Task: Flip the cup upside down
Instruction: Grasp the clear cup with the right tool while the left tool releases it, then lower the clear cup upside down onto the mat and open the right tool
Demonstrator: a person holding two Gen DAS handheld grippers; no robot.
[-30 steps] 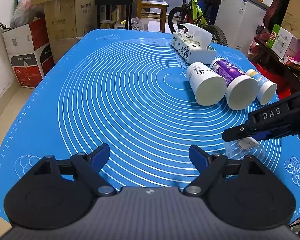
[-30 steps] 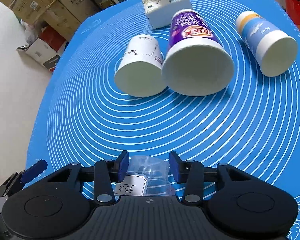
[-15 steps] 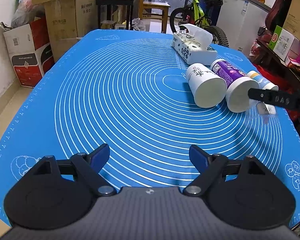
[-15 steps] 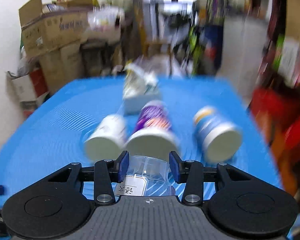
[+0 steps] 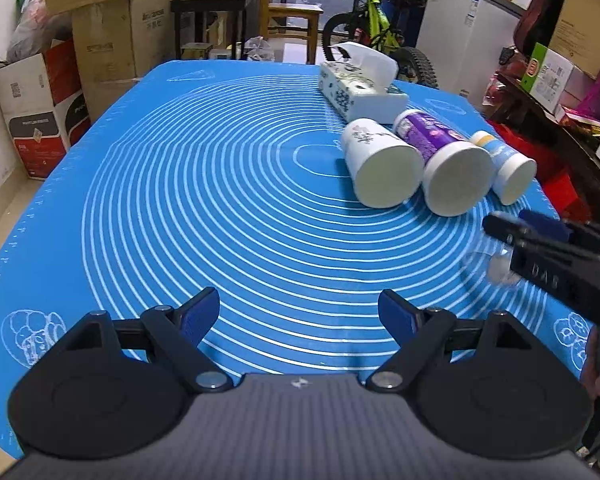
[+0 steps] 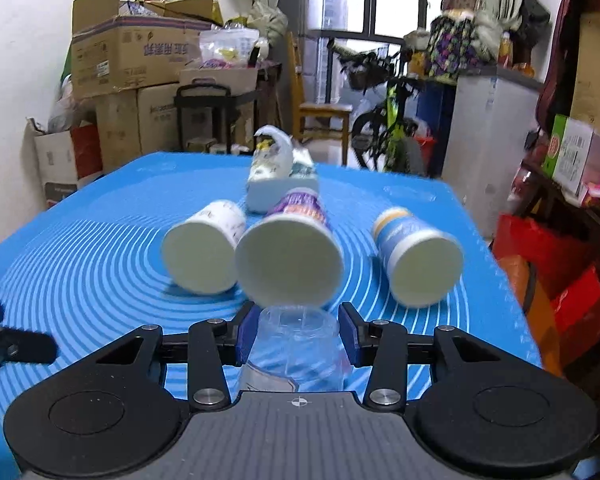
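**Clear cup held in the right tongs, over the mat**

The right gripper (image 6: 296, 338) pinches the clear plastic cup (image 6: 296, 344) between its two blue pads, low over the blue mat (image 6: 100, 248). The cup's long axis looks about upright, across the fingers; I cannot tell which end is up. The left gripper (image 5: 300, 312) is spread wide, holds nothing, and stands further away. Beyond lie three paper cups on their sides: white (image 6: 204, 256), purple (image 6: 290, 260), blue-and-yellow (image 6: 416, 260); and one tissue pack (image 6: 280, 180).

Mat (image 5: 204, 200) left half open; paper cups (image 5: 384, 174), tissue pack (image 5: 360, 88) crowd right.
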